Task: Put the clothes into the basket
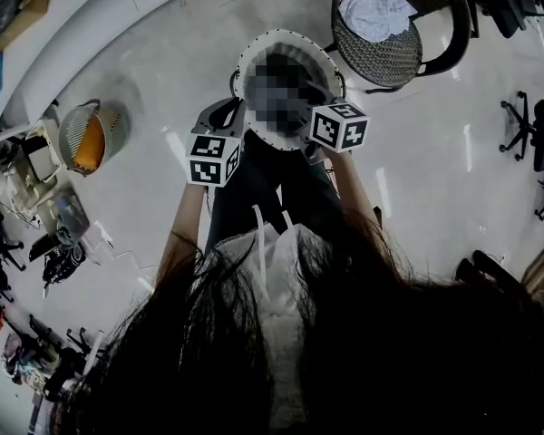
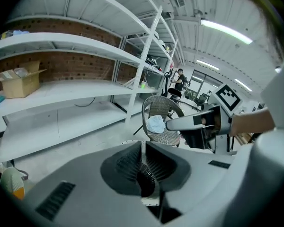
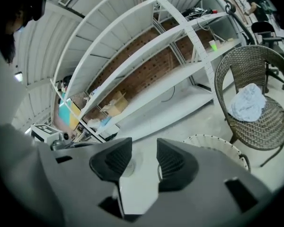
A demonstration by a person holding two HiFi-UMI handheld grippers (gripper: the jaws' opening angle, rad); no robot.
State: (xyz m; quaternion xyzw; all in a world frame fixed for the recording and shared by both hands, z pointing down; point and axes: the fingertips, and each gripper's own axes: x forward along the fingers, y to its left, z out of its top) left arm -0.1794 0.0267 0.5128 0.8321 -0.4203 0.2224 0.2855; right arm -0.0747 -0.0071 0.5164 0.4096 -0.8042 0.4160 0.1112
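Observation:
A round white basket [image 1: 319,54] stands on the pale floor just ahead of me; its rim [image 3: 213,143] also shows in the right gripper view. Beyond it a white garment [image 1: 374,12] lies on the seat of a woven chair [image 1: 381,57]; the garment [image 3: 248,103] is well ahead of the right jaws. My left gripper [image 2: 143,161] is raised over the basket's near side, its ribbed pads meeting with nothing between them. My right gripper [image 3: 143,162] hangs beside it, jaws apart and empty. Both marker cubes [image 1: 213,159] [image 1: 338,125] show in the head view.
Long white shelves [image 3: 146,56] run along a brick wall, with a cardboard box [image 2: 19,82] on one. A grey and orange basket [image 1: 91,137] sits on the floor at left, near clutter. Black office chairs [image 1: 535,134] stand at right.

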